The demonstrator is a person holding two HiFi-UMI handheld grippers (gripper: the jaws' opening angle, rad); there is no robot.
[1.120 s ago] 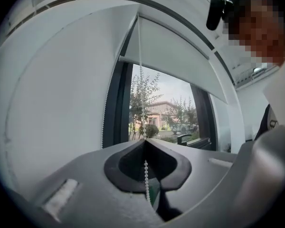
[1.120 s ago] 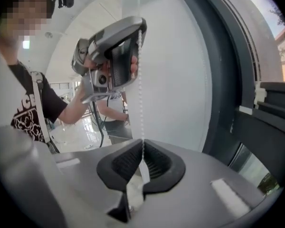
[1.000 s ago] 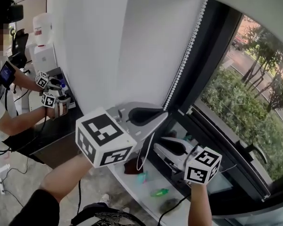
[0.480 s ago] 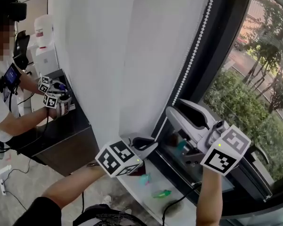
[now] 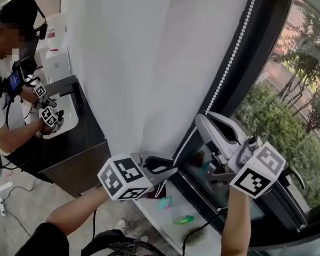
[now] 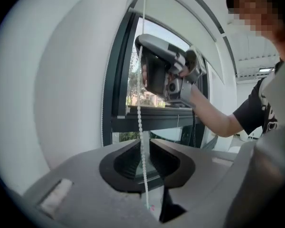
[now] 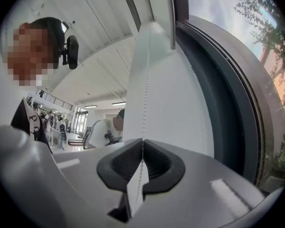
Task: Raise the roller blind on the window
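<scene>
Sill: a white ledge point(image 5: 149, 213) along the foot of the window point(image 5: 296, 137).
On the sill: a green thing point(image 5: 182, 218) and a teal thing point(image 5: 164, 201) near each other, too blurred to name.
Desk: black point(image 5: 69, 143), at the far left, carrying a white rounded thing point(image 5: 64, 119).
Floor: grey point(image 5: 26, 220), with a small white thing point(image 5: 1, 206) and dark cables on it.

Roller blind point(image 5: 128, 63): top and roller cut off by the upper edge at 12 o'clock in the head view. Bead chain point(image 5: 230, 68): upper end cut off at 1 o'clock in the head view, lower loop not traceable in any view, and in the right gripper view its beads point(image 7: 147, 80) grow too small to follow towards 12 o'clock. Small green and teal items point(image 5: 182, 218) on the sill point(image 5: 149, 209) at 6 o'clock: too small and blurred to identify; second person point(image 5: 10, 121) at 9 o'clock: partly cut off by the left edge, handled object too small to tell.
</scene>
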